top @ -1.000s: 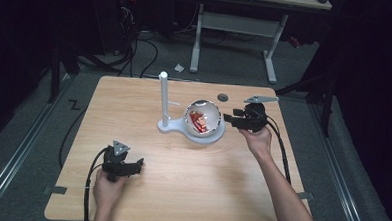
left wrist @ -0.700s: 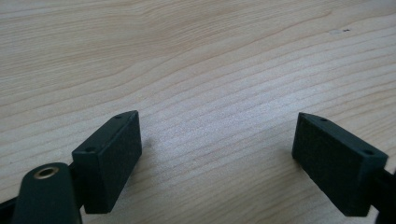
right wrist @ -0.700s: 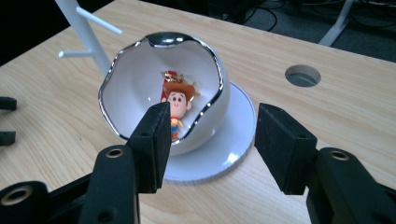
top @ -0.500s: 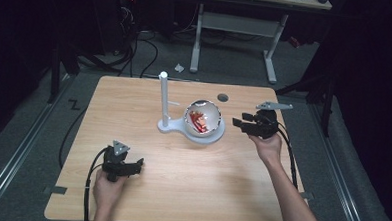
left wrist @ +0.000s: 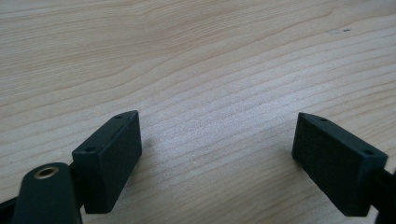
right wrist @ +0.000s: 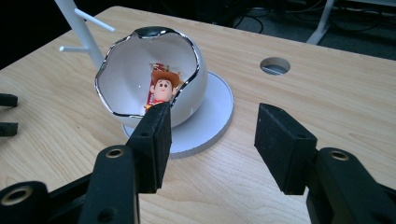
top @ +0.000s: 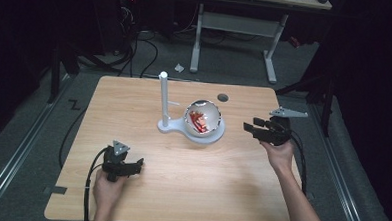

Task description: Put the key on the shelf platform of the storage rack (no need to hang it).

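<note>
A pale wooden counter (top: 180,190) stood in a dark room, an egg-shaped shell (top: 202,119) with a cowboy figure (right wrist: 161,89) at frame centre. The right gripper (top: 250,129), jaws apart and empty, hovered right of the shell. The left gripper (top: 139,166) sat lower left, jaws wide apart.

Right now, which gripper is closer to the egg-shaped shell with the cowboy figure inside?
Right. The right gripper hovers just beside the shell, jaws facing it; the left gripper sits at the table's near edge, farther off.

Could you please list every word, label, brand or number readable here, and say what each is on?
None can be read.
The cowboy figure inside the egg-shaped shell shows a small red and yellow patch, too small to tell whether it holds print.
The white stand, the table and both grippers bear no lettering.
</note>
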`<state>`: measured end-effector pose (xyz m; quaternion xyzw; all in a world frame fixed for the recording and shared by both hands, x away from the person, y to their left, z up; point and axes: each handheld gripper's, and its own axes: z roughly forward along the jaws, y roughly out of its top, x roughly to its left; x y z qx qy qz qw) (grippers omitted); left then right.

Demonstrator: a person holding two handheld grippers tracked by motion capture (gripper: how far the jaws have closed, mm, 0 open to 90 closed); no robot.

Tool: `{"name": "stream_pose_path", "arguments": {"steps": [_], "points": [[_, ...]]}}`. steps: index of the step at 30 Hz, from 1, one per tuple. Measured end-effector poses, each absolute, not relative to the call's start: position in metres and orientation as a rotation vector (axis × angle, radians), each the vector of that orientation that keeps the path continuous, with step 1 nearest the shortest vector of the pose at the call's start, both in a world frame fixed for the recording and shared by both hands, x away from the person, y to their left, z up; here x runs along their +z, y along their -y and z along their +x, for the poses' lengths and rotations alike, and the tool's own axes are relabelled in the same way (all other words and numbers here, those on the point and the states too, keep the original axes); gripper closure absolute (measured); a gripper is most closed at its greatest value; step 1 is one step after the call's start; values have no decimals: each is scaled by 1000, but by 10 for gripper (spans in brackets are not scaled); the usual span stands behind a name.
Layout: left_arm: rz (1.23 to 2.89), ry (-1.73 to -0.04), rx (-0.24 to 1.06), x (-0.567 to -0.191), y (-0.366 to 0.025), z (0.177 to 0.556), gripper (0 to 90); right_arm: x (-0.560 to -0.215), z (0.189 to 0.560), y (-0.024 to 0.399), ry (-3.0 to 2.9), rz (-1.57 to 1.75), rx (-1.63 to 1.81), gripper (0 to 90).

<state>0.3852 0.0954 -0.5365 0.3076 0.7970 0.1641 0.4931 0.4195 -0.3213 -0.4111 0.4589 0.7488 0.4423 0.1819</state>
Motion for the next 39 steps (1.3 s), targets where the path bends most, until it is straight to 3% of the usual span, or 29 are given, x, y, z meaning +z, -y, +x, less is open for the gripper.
{"name": "stream_pose_path", "arguments": {"steps": [39], "points": [[750,-1936,399,-537,-94,384,147,-415,366,346,-2043,1349,1356,469]]}}
